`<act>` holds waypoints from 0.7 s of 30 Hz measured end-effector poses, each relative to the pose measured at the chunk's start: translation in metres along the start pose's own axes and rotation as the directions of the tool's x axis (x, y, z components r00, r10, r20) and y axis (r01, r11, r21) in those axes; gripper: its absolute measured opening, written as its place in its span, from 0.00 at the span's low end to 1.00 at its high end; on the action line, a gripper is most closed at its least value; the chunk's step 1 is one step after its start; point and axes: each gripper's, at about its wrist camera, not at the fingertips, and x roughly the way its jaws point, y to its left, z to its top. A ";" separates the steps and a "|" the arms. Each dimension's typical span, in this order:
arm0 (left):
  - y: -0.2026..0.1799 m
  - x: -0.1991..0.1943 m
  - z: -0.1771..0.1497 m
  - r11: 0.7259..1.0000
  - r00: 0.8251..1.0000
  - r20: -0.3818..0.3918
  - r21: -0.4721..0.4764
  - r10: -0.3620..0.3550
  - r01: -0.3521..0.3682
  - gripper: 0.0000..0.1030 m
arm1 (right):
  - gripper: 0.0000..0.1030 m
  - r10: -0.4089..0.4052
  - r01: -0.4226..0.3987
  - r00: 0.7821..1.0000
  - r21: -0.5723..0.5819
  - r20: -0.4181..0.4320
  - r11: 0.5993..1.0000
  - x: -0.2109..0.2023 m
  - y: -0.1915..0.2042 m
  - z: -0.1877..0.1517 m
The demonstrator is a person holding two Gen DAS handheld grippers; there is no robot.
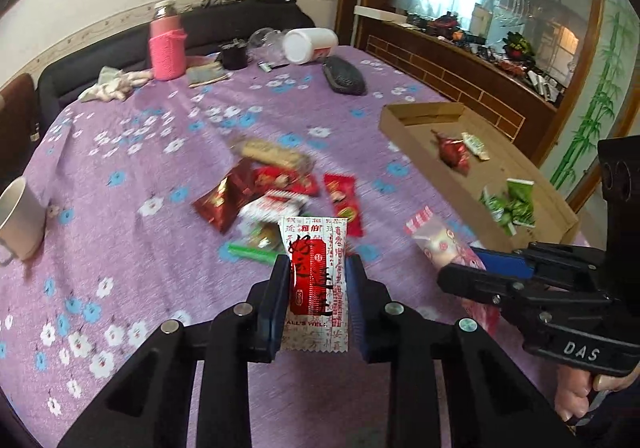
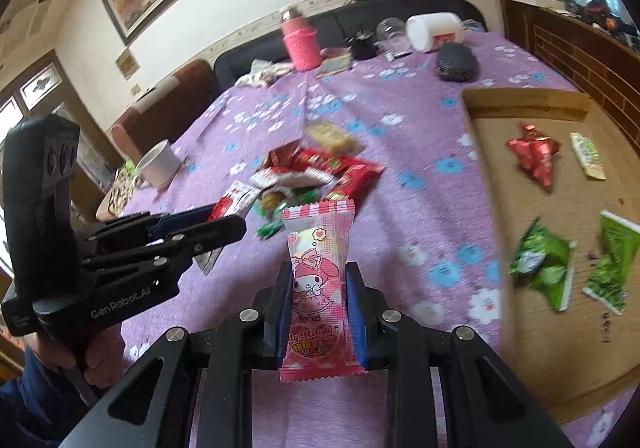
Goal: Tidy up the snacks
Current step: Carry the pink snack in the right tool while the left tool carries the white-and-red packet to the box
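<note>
Snacks lay heaped mid-table on a purple flowered tablecloth [image 1: 132, 136], with more already sorted into a shallow cardboard tray [image 2: 516, 208] at the right edge.

Left gripper [image 1: 318, 268] was clamped on a white-and-red packet [image 1: 316, 280], lifted clear of the cloth. Print: Chinese characters, plus "ALL'S WELL" near the lower end. Pads pressed both long edges.

Right gripper [image 2: 318, 276] was clamped on a pink packet [image 2: 318, 288], also off the table. Cartoon rabbit figure, "My Melody" in script below; the yellow line under that was too blurred to read.

Gripper bodies carried lettering: "DAS" on the right one as seen from the left camera, "GenRobot.AI" on the left one as seen from the right camera.

Pile [image 1: 276, 188]: red wrappers, a pale oat-coloured bar, a green strip; motion blur, no print legible.

Tray contents: red foil packets [image 2: 534, 154], one pale packet [image 2: 588, 154], green packets [image 2: 544, 264] grouped nearer the camera.

Far end of the table: pink-sleeved flask [image 1: 167, 44], white tub on its side [image 1: 310, 44]. White mug [image 1: 20, 220] stood at the left edge.
</note>
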 end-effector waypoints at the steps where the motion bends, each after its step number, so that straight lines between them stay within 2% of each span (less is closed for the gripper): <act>1: -0.004 0.000 0.003 1.000 1.000 0.002 0.005 -0.004 0.004 0.26 | 0.26 -0.008 0.007 1.000 0.011 0.013 1.000 -0.005 -0.005 0.002; 11: -0.075 0.023 0.040 0.989 0.992 0.011 0.079 -0.125 0.123 0.26 | 0.26 -0.120 0.096 0.984 0.178 0.129 0.979 -0.058 -0.085 0.013; 17: -0.129 0.052 0.056 0.975 0.985 -0.019 0.135 -0.173 0.174 0.26 | 0.26 -0.205 0.163 0.970 0.274 0.134 0.948 -0.077 -0.133 0.022; 21: -0.153 0.077 0.065 0.973 0.984 -0.045 0.147 -0.175 0.179 0.26 | 0.25 -0.277 0.234 0.955 0.311 0.104 0.921 -0.075 -0.154 0.032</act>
